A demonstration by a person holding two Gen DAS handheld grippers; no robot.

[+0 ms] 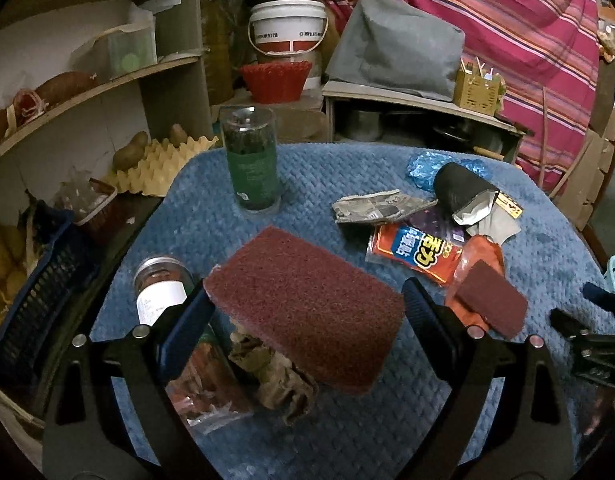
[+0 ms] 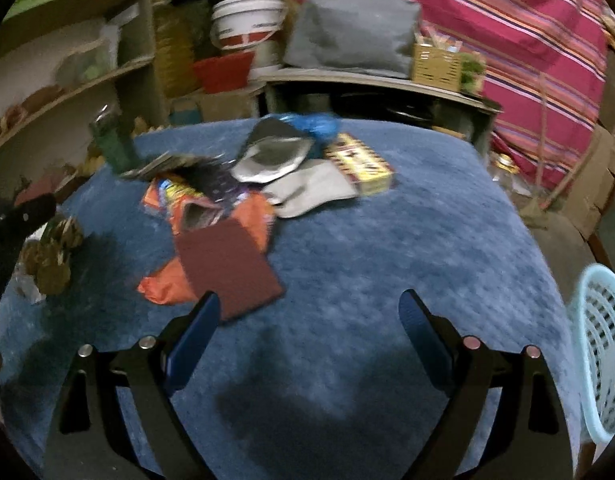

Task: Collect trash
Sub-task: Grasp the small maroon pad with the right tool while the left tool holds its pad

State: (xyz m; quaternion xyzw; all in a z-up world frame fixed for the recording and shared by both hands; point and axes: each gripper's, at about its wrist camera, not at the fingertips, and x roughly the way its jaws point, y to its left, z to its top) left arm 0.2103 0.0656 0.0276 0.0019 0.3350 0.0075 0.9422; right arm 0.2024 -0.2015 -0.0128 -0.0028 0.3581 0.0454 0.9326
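My left gripper (image 1: 307, 296) is shut on a large maroon scouring pad (image 1: 307, 312), which spans the jaws edge to edge and hangs tilted above the blue quilted cloth (image 1: 347, 184). Crumpled brown paper (image 1: 275, 384) lies under it. My right gripper (image 2: 309, 300) stands open over bare cloth, with nothing between its fingers. A smaller maroon pad (image 2: 227, 268) touches its left fingertip and rests on orange wrappers (image 2: 251, 216). Further back lies a trash pile: a silver pouch (image 2: 267, 160), a yellow box (image 2: 363, 164) and a blue plastic bag (image 2: 311, 126).
A pale blue basket (image 2: 603, 352) stands at the table's right edge. A tall green jar (image 1: 251, 160) and a small white-labelled jar (image 1: 159, 288) stand on the left. Shelves with an egg tray (image 1: 163, 164), a dark crate (image 1: 39, 304), and buckets crowd the left and back.
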